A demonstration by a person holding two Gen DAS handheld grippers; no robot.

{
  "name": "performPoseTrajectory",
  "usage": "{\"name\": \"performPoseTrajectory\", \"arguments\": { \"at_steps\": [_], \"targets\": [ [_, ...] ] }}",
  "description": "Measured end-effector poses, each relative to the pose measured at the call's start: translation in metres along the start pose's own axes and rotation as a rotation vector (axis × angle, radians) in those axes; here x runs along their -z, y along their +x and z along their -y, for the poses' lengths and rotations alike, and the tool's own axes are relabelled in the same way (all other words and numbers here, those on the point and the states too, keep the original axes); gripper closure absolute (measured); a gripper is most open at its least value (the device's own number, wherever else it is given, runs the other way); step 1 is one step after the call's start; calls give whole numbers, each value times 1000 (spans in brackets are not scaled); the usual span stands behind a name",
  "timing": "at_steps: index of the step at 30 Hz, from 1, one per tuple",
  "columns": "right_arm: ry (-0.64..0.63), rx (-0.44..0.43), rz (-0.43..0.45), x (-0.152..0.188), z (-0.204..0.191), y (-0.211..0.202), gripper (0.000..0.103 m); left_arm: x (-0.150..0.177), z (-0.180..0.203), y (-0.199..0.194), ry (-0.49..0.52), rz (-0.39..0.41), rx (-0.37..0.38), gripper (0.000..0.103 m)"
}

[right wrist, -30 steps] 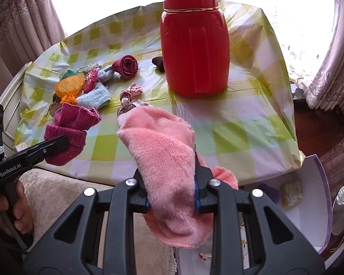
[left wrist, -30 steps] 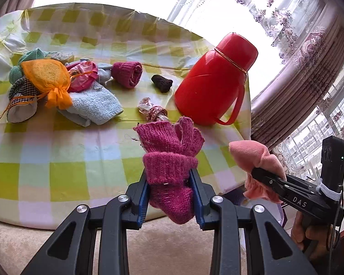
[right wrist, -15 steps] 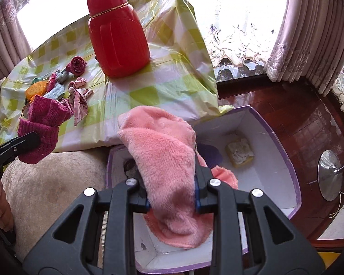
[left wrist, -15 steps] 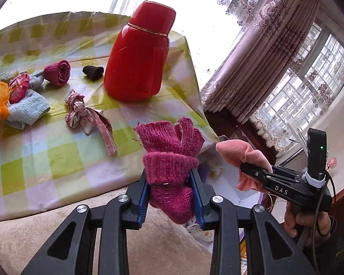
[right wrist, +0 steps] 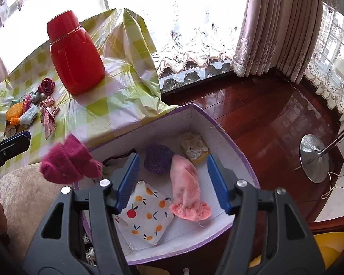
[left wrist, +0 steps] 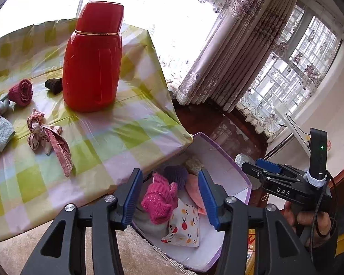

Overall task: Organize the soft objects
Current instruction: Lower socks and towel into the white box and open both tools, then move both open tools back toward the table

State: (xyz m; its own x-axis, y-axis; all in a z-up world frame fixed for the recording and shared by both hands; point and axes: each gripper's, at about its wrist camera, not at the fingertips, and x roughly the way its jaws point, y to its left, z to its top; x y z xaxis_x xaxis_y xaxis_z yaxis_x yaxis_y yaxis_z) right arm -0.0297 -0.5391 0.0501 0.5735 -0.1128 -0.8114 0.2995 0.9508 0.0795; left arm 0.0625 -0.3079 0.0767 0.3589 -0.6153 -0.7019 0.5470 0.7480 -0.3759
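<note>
Both grippers have spread wide since a second ago, freeing a magenta knit sock (right wrist: pixel 68 160), blurred as if falling, and a pink fleece sock (right wrist: pixel 185 188) into the purple-rimmed box (right wrist: pixel 227 142) beside the table edge. Left gripper (left wrist: pixel 169 197) and right gripper (right wrist: pixel 172 181) hold nothing. Best practice: withdraw upward, snagging no fabric.

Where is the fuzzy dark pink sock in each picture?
Left wrist view: the dark pink sock shows low in the middle, between the open jaws, over the purple box.
Right wrist view: the sock is at the left, blurred, at the box's near-left edge; it may be dropping.
Shared landmark: the red flask on the table.
</note>
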Motion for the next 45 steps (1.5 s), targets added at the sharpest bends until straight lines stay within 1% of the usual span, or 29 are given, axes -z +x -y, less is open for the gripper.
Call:
{"name": "performPoseTrajectory", "arguments": {
  "at_steps": [7, 12, 20, 27, 29, 31, 37, 45],
  "targets": [
    [-26, -34, -22, 3, -14, 6, 39, 3, -20, -8, -37, 15, -32, 51],
    [-71, -64, -33, 3, -35, 9, 39, 7, -46, -23, -94, 41, -67, 51],
    [-143, -123, -44, 2, -82, 13, 39, 24, -99, -55, -206, 87, -146, 51],
    [-197, -162, -62, 3, -124, 23, 38, 39, -140, -78, -296, 115, -189, 51],
    [-213, -167, -66, 3, -138, 28, 36, 42, -150, -83, -317, 126, -201, 51],
    [-231, -179, -70, 2, -152, 31, 35, 44, -159, -88, -336, 133, -212, 51],
    [-266, -193, -44, -2, -195, 42, 35, 52, -192, -102, -396, 161, -258, 51],
    [-292, -218, -42, -8, -247, 65, 34, 64, -242, -124, -501, 211, -326, 51]
  ]
}}
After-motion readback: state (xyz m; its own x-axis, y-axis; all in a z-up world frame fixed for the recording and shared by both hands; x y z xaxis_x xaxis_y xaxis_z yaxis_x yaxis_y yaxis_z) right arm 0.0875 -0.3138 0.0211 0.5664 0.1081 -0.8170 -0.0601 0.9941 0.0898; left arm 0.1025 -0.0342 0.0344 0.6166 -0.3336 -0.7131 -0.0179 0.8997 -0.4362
